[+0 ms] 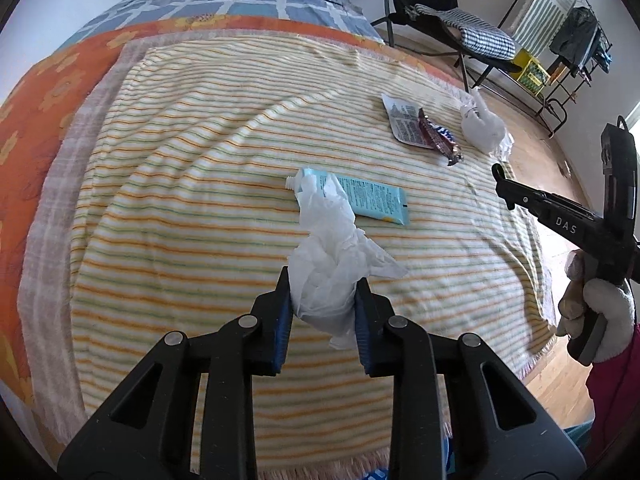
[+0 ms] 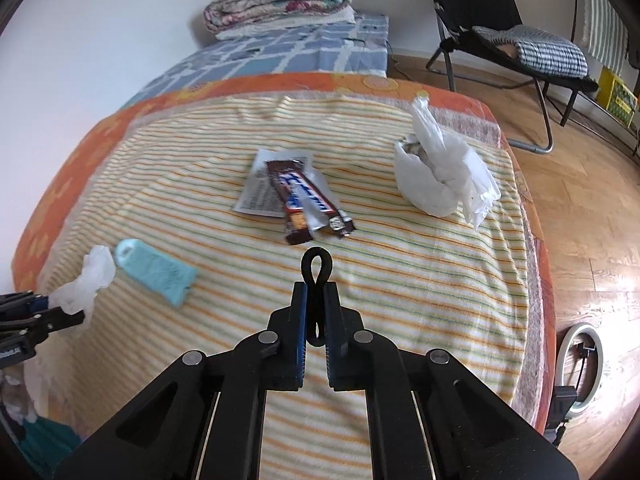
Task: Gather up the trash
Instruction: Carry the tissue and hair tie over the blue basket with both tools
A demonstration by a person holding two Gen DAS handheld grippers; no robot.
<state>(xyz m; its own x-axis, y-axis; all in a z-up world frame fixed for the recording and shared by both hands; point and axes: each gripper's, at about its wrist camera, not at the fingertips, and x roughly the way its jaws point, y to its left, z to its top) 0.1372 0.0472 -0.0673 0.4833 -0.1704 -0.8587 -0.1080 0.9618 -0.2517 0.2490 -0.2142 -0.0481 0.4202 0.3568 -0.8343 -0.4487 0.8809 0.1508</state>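
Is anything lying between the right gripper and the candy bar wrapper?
Nothing visible: only bare striped blanket lies between the right gripper and the candy bar wrapper. But its jaws are already shut on a black loop.

Both fisheye cameras are sitting just behind their grippers, looking steeply down and forward over the yellow-striped blanket [image 1: 200,200]. Left wrist view is looking past its left gripper [image 1: 323,300], close above the pale blue squeezed tube [image 1: 372,198]. Right wrist view is looking past its right gripper [image 2: 316,308], facing the brown candy-bar wrapper [image 2: 308,200]. Both views are sharing blanket, tube, wrapper, the white plastic bag [image 2: 436,176], the black folding chair [image 2: 500,32], and each other's gripper at the frame edge.
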